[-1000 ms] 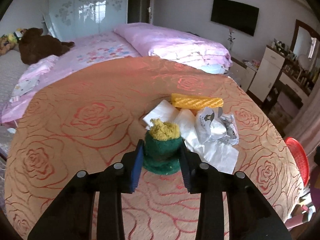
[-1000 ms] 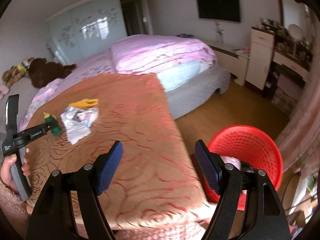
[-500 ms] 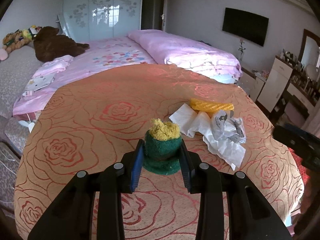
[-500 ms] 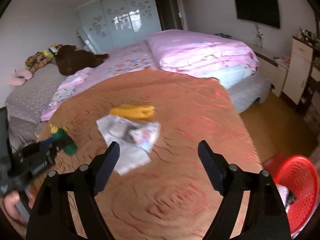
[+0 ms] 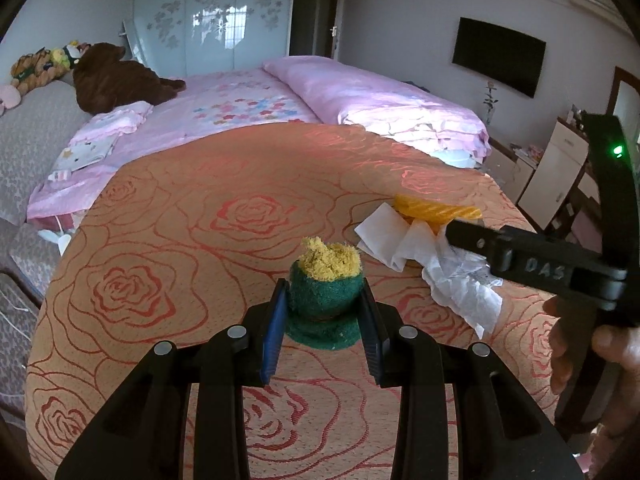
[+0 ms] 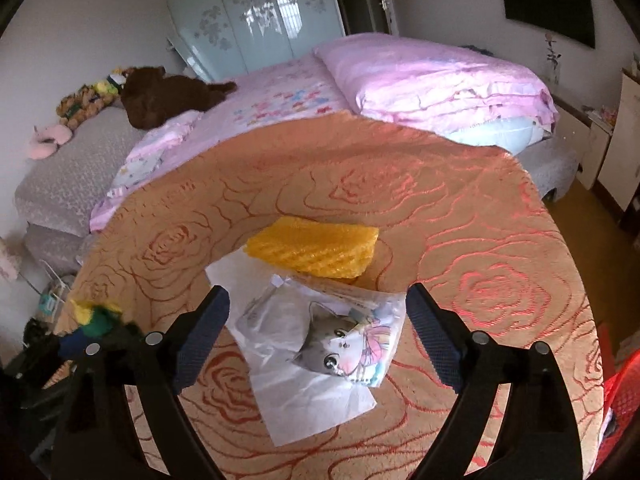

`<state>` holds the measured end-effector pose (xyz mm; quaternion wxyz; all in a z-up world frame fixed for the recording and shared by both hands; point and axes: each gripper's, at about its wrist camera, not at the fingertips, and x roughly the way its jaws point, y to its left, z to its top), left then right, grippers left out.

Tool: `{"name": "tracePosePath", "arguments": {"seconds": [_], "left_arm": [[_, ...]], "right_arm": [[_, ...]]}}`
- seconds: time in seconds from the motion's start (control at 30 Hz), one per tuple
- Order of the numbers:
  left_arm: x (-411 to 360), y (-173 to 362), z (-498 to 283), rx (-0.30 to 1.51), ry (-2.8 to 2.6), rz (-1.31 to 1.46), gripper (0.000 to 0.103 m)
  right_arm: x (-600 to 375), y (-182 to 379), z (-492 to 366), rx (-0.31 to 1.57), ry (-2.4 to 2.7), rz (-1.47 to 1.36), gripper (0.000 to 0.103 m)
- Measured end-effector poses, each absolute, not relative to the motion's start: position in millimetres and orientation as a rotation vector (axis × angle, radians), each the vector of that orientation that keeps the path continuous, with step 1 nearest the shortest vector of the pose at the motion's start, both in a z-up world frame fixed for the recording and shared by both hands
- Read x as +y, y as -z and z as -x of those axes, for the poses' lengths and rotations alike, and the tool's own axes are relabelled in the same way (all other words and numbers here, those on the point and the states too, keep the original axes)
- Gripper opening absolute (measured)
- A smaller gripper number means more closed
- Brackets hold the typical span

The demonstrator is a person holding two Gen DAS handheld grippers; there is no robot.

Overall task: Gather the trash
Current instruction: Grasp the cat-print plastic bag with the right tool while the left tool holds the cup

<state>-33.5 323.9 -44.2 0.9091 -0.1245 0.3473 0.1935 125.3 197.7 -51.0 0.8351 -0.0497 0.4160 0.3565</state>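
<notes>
My left gripper [image 5: 324, 304] is shut on a green scouring sponge with a yellow top [image 5: 326, 280], held just above the orange rose-patterned cover [image 5: 192, 240]. My right gripper [image 6: 316, 300] hovers over the trash pile with its jaws opening. A crumpled wrapper with a cartoon cat [image 6: 344, 340] lies between the pads, untouched, on white tissue [image 6: 308, 404]. Behind it lies a yellow foam net sheet [image 6: 314, 250]. In the left wrist view, one of the right gripper's fingers [image 5: 472, 240] reaches over the tissue [image 5: 384, 236] and the yellow sheet [image 5: 436, 208].
A red plastic basket [image 6: 624, 392] shows at the right edge, down beside the covered surface. A pink quilt [image 6: 432, 76] and a brown plush bear [image 5: 116, 80] lie on the bed beyond. A person's hand [image 5: 600, 344] holds the right gripper.
My right gripper has swung from above the red basket to over the trash pile, and its jaws have widened. My left gripper has shifted slightly, still holding the sponge.
</notes>
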Motion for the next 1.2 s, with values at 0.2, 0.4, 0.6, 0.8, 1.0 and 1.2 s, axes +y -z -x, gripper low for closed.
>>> {"name": "tracePosePath", "arguments": {"seconds": [0.2, 0.4, 0.6, 0.8, 1.0, 1.2], "left_arm": [[324, 46, 33, 0.721, -0.4, 0.256, 0.032], [321, 48, 32, 0.725, -0.395, 0.248, 0.032], [317, 49, 31, 0.725, -0.394, 0.24, 0.032], [315, 50, 32, 0.728, -0.391, 0.236, 0.032], [308, 49, 32, 0.73, -0.381, 0.218, 0.032], [296, 49, 31, 0.738, -0.358, 0.197, 0.032]], "right_arm": [[199, 58, -120, 0.865, -0.761, 0.153, 0.074], [192, 57, -116, 0.86, -0.77, 0.17, 0.068], [186, 56, -104, 0.843, -0.76, 0.198, 0.068], [175, 54, -95, 0.845, -0.748, 0.201, 0.068], [157, 55, -84, 0.856, -0.746, 0.183, 0.068], [129, 55, -69, 0.864, -0.742, 0.17, 0.068]]}}
